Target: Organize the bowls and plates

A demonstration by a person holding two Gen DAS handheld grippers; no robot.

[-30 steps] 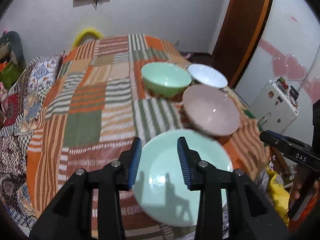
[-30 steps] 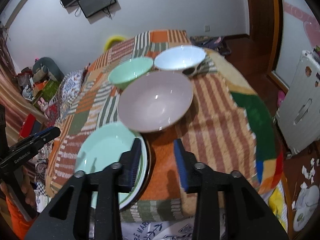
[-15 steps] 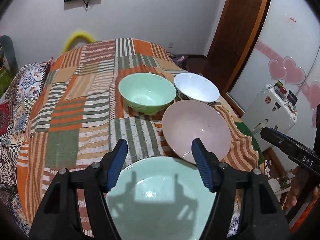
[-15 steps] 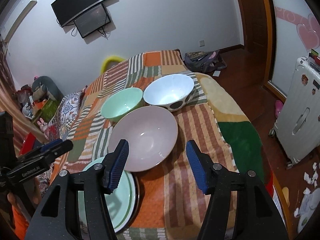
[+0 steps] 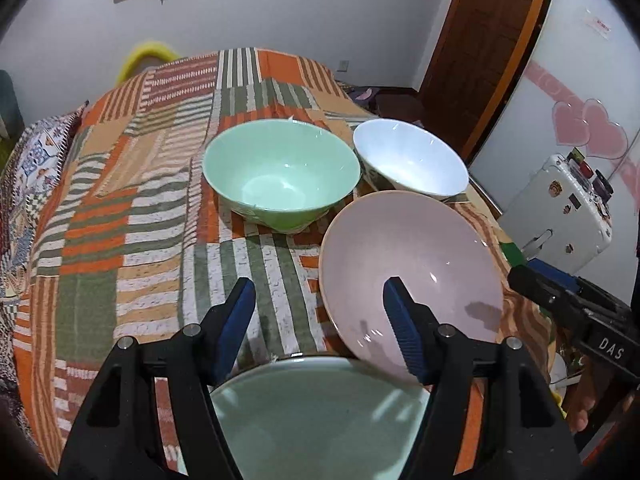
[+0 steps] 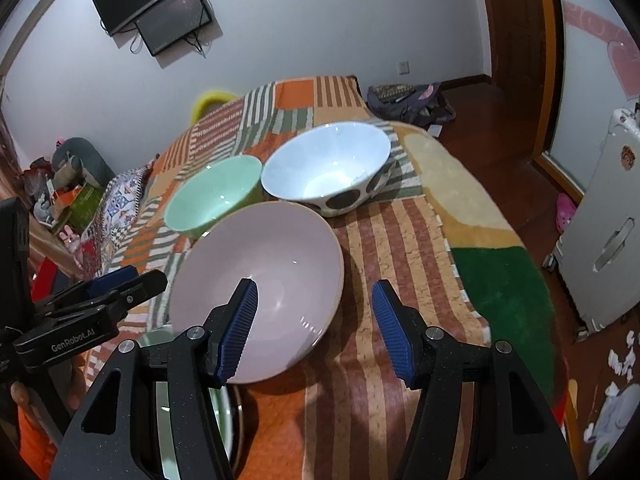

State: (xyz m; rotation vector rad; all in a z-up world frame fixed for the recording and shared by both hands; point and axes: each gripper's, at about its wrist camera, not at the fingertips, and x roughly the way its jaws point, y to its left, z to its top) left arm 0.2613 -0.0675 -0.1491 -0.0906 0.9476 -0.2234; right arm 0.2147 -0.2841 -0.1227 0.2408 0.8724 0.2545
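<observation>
On a patchwork-covered bed stand a green bowl (image 5: 280, 176) (image 6: 212, 200), a white bowl with dark spots (image 5: 410, 160) (image 6: 326, 172) and a wide pink bowl (image 5: 408, 276) (image 6: 260, 288). A pale green plate (image 5: 316, 416) (image 6: 222, 412) lies at the near edge, partly under the pink bowl's rim. My left gripper (image 5: 320, 320) is open and empty, above the plate's far rim. My right gripper (image 6: 314, 324) is open and empty, over the pink bowl's right rim. Each gripper shows in the other's view: the right one (image 5: 576, 312), the left one (image 6: 92, 300).
The patchwork cover (image 5: 140, 200) spreads left and back. A white suitcase (image 5: 560, 216) (image 6: 604, 240) stands on the floor right of the bed. A bag (image 6: 408, 100) lies on the wooden floor behind. Cushions and clutter (image 6: 68, 192) sit at far left.
Both grippers have opened wide. Both have drawn closer to the bowls; the green plate has slid toward the bottom of both views.
</observation>
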